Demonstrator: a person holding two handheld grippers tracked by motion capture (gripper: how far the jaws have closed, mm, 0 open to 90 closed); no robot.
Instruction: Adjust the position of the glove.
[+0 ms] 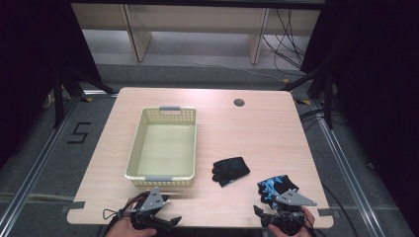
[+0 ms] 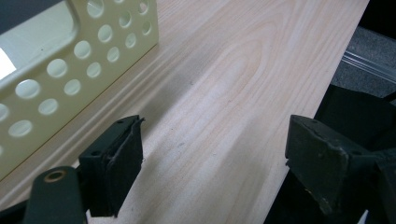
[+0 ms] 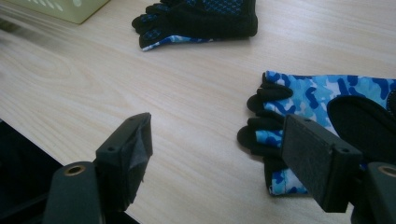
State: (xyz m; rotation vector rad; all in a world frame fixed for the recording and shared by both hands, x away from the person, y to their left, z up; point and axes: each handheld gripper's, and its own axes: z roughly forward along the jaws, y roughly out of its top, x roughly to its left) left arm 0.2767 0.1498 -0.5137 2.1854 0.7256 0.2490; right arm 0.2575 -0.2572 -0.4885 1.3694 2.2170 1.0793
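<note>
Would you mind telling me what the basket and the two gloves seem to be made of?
Basket: likely moulded plastic, pale yellow, smooth walls punched with round holes. Blue glove: apparently stretchy fabric, camouflage print with black patches. Black glove: similar matte fabric, dotted blue grip texture.

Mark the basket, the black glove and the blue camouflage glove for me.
basket (image 1: 136, 148): high view, on its left wall.
black glove (image 1: 230, 170): high view, on the middle of its palm.
blue camouflage glove (image 3: 322, 93): right gripper view, on the patterned back.

Two gloves (image 1: 230, 170) (image 1: 275, 190) and one basket (image 1: 134, 148) lie on the tabletop (image 1: 267, 133); two grippers (image 1: 153, 217) (image 1: 276, 215) sit at its near edge.
</note>
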